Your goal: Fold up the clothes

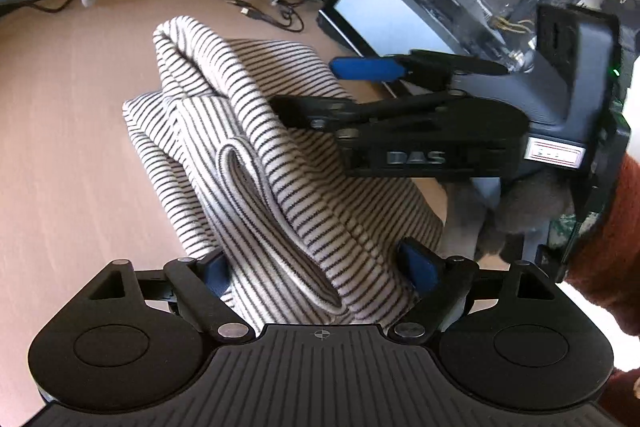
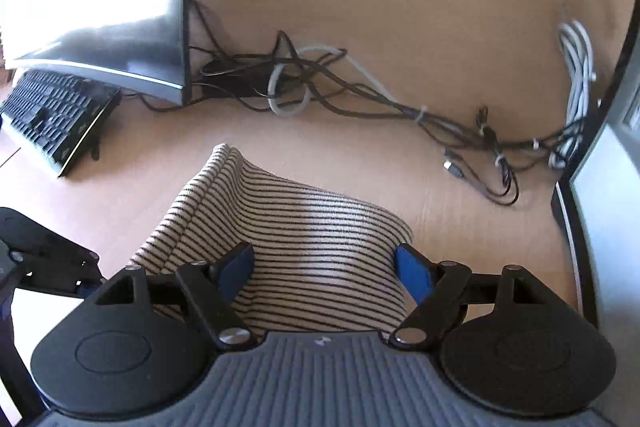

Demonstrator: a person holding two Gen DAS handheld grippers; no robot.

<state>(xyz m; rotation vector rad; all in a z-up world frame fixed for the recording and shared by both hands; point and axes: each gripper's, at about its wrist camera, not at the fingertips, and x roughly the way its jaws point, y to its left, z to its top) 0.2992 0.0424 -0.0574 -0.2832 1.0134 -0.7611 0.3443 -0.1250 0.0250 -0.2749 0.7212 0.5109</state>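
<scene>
Striped garment (image 1: 256, 147) hangs bunched between the wide-spread fingers of both the left gripper (image 1: 320, 267) and right gripper (image 2: 324, 267), apparently mid-fold; next, lay it flat toward twelve o'clock on the desk (image 2: 400, 7).

an office desk (image 2: 360, 7) with monitor (image 2: 100, 7), keyboard (image 2: 52, 115), tangled cables (image 2: 320, 87)

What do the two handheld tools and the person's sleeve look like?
Both tools have black linkage arms with silver pivot bolts, blue finger pads and ribbed bases. The left tool has a black base; the right tool a grey one, marked "DAS" in white. The person's sleeve is rust-red knit.
</scene>
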